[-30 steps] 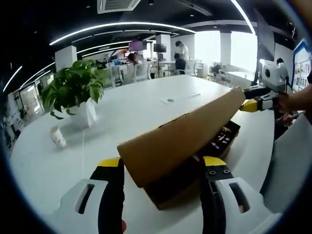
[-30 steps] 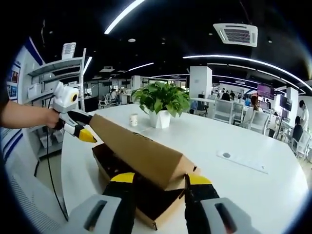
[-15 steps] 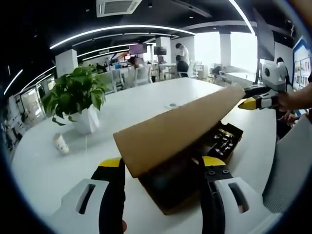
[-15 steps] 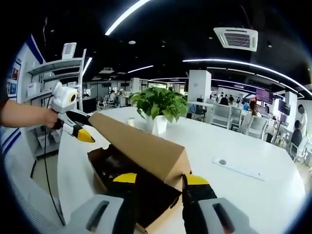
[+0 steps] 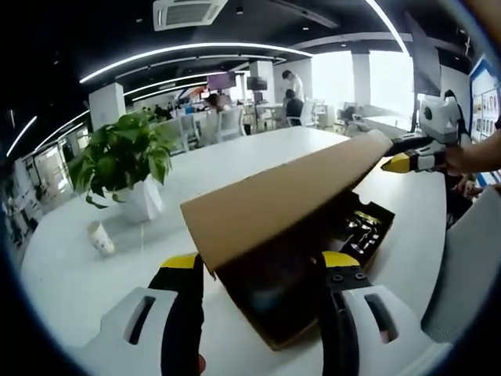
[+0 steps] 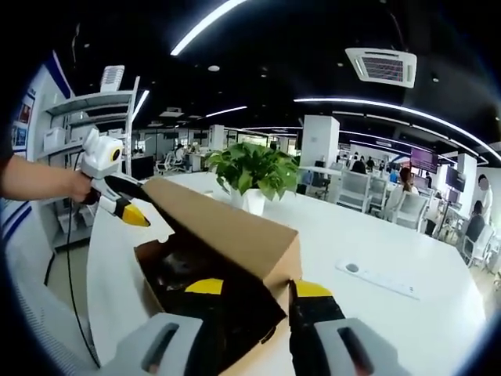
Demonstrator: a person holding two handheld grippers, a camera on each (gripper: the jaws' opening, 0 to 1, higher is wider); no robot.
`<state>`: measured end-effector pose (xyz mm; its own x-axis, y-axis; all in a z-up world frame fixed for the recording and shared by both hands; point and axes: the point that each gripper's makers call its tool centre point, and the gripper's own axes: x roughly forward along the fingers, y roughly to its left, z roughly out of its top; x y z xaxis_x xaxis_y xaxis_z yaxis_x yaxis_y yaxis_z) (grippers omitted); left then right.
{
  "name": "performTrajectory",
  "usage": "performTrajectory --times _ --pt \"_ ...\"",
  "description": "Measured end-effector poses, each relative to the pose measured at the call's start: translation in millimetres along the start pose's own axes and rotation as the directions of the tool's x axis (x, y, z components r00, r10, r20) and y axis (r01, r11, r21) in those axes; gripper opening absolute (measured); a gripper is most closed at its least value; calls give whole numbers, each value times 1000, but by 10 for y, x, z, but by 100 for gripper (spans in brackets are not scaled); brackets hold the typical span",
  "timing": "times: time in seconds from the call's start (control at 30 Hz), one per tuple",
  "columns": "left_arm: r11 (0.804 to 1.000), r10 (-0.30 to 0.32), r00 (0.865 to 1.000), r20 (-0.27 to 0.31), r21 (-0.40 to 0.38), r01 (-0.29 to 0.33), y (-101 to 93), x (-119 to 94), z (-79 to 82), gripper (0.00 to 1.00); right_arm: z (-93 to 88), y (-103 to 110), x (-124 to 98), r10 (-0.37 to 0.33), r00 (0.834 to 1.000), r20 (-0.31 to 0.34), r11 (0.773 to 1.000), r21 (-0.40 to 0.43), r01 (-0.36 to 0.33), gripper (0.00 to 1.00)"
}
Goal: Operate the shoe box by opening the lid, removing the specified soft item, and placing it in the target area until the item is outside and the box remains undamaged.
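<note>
- My left gripper (image 5: 254, 270) has its fingers spread on either side of one end of the lid (image 5: 278, 200); whether they actually pinch the cardboard I cannot tell.
- My right gripper (image 6: 252, 294) stands likewise at the lid's other end, fingers apart with the cardboard corner between them; its grip I cannot tell either.
- In the left gripper view my right gripper shows at the far end of the lid, its yellow tip just beside the cardboard edge, with my hand (image 5: 470, 157) behind it.
- In the right gripper view my left gripper appears at the lid's far corner, held by my other hand (image 6: 74, 186).
- Compared with a second ago, the lid has tilted up further: its underside now stands clear of the shoe box (image 5: 313, 274), and more of the dark interior is exposed.
- The box sits open on the white surface (image 5: 235, 157), between my two grippers; it has stayed in much the same place while the lid has risen.
- Inside the far end of the box I see small dark and shiny items (image 5: 362, 229); I cannot make out what they are, and they have not left the box.
- A potted plant (image 5: 125, 160) and a paper cup (image 5: 100, 236) stand on the surface, well apart from the box.
</note>
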<state>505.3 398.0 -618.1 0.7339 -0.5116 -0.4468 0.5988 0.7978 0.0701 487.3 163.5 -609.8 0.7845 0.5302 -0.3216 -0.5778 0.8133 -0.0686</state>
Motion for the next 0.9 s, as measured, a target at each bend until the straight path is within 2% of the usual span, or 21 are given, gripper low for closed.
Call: performTrajectory --times 0.9 --pt "1000 8 1000 20 9 -8 73 71 149 56 135 -145 97 -13 1000 10 1000 -26 13 23"
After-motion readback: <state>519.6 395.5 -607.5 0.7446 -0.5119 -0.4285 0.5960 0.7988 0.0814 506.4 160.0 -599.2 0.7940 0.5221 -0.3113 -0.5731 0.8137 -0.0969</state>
